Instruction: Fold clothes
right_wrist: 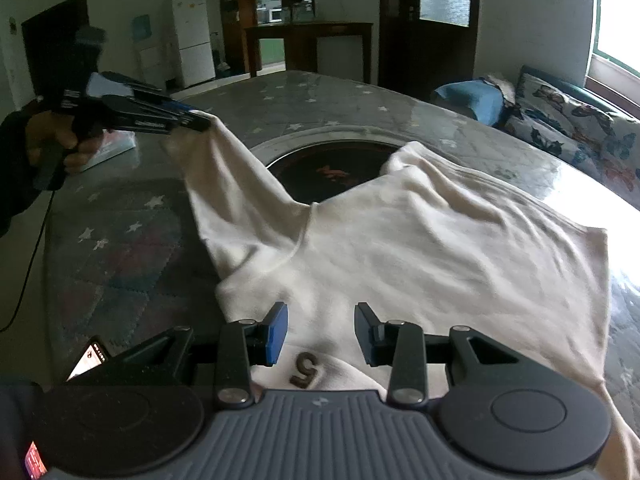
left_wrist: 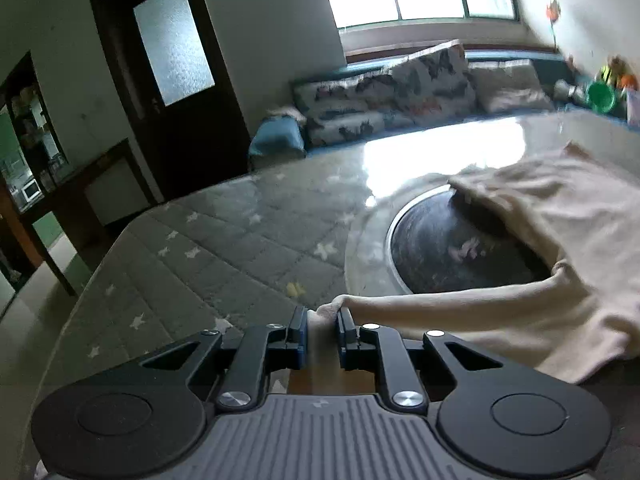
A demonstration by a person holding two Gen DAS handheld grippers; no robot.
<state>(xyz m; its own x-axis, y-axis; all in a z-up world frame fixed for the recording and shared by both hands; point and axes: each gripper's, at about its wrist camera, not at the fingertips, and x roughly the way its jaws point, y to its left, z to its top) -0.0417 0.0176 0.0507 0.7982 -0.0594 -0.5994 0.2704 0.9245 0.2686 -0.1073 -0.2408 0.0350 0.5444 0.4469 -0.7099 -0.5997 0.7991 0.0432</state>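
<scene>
The cream shirt (right_wrist: pixel 420 248) lay spread on the bench (right_wrist: pixel 120 240), partly covering its round dark inset (right_wrist: pixel 332 164). The left tongs (left_wrist: pixel 323 316) pinched the sleeve end (left_wrist: pixel 326 314) and held it stretched off the shirt's body, probably to fold it inward. The right tongs (right_wrist: pixel 321 330) hovered spread over the collar end, pinching nothing. No containers showed.

One cream shirt (right_wrist: pixel 420 248) on one table (right_wrist: pixel 120 240). Two grippers: left (right_wrist: pixel 200 120), right (right_wrist: pixel 320 332). One dark round inset (left_wrist: pixel 452 252), two doors, one phone (right_wrist: pixel 90 356), one blue cushion (left_wrist: pixel 276 140).
</scene>
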